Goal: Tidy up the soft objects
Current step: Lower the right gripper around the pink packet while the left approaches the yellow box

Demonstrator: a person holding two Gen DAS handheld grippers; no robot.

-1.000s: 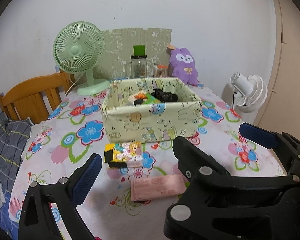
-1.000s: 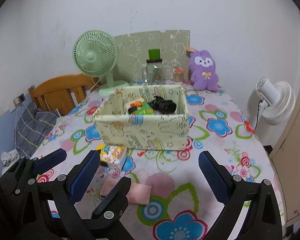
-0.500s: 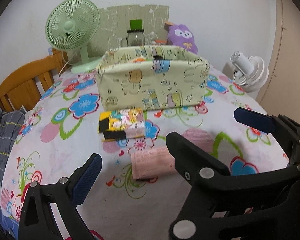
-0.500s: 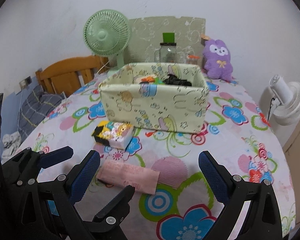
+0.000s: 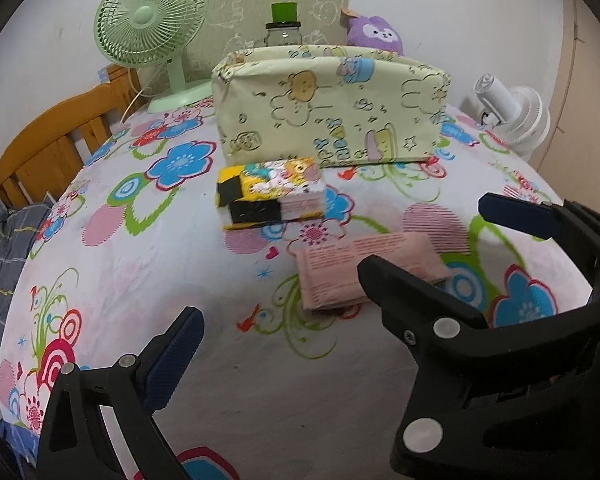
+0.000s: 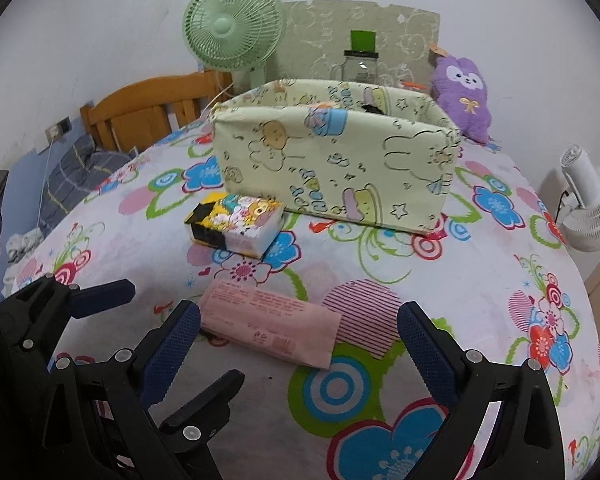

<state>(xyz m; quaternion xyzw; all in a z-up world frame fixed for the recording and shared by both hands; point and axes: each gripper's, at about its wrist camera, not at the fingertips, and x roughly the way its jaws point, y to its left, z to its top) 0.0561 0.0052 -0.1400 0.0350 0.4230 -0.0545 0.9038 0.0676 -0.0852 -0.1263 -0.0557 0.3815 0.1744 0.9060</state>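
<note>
The left gripper (image 6: 100, 300) hangs spread and empty at the table's near left. The cartoon-printed tissue pack (image 6: 234, 224) sits just before the fabric storage box (image 6: 336, 160), likely staged for loading. The pink tissue pack (image 6: 270, 322) lies flat between the right gripper's (image 6: 298, 346) wide-spread fingers, untouched. The box's contents are mostly hidden behind its front wall.
</note>
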